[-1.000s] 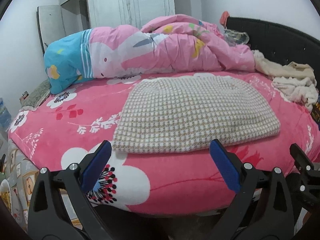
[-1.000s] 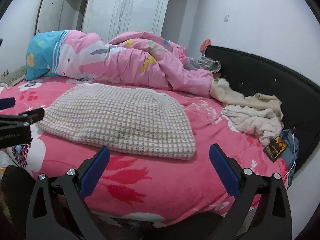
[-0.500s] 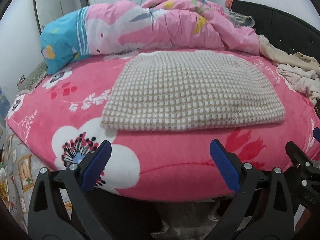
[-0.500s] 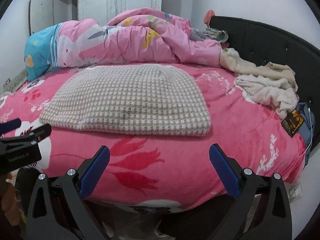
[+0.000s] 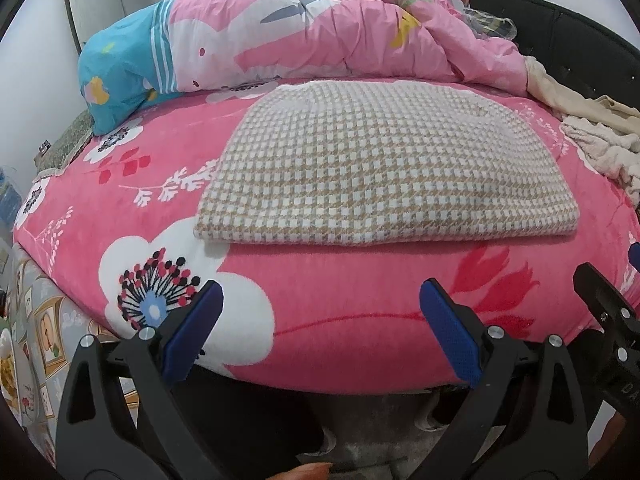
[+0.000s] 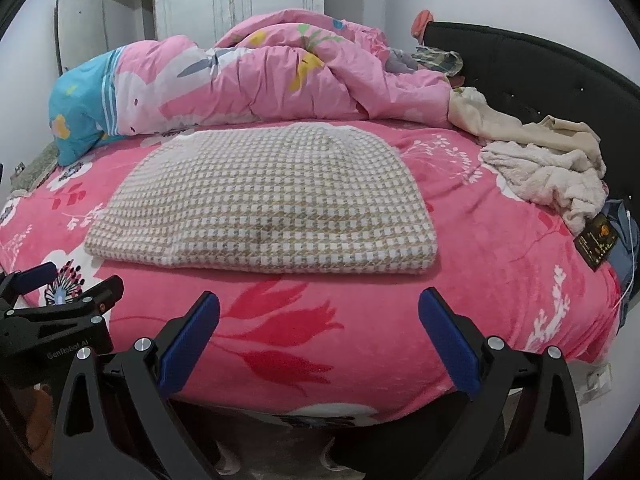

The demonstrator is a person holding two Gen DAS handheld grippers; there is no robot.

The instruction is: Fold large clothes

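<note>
"GenRobot AI" — pale lettering on the black body of the left gripper (image 6: 60,300), seen at the near left in the right wrist view. Black-and-gold tag (image 6: 597,240) at the far right has print — too small to read. Nothing else legible.

A folded garment (image 5: 384,168) lies on the bed (image 5: 320,320), a heaped quilt (image 5: 320,36) behind it, crumpled clothes (image 6: 548,164) to its right.
</note>
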